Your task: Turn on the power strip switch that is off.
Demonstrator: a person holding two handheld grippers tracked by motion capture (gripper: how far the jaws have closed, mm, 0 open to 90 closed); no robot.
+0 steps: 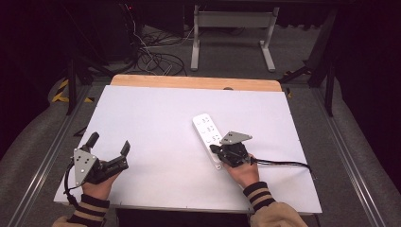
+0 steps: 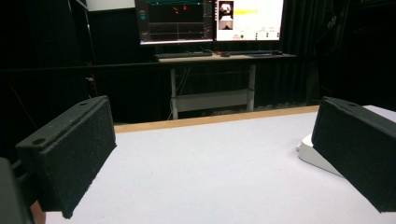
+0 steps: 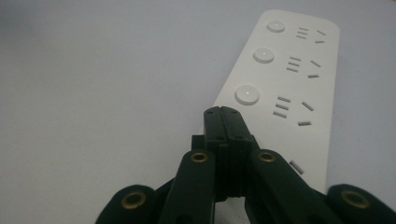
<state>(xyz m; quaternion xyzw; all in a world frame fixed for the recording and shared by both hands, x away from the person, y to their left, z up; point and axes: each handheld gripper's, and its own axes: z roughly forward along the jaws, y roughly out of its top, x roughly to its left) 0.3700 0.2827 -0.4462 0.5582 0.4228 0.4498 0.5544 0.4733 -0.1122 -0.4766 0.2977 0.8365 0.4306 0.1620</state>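
Power strip (image 1: 208, 132), white, lies flat on the white surface (image 1: 156, 142), a little right of the middle, its long body running away from the person at a slant. Three sets of sockets, each with a round button, sit in a row along its top in the right claw view (image 3: 289, 74). Right claw (image 1: 216, 149) is down at the near end of the strip, jaws pressed tight together with nothing between them, tips poised over the strip just short of the nearest round button (image 3: 247, 94); whether they touch the casing I can't tell. Left claw (image 1: 109, 144) rests well apart near the surface's left edge, jaws spread wide and empty. From its own view, one end of the power strip peeks out beside a pad (image 2: 357, 154).
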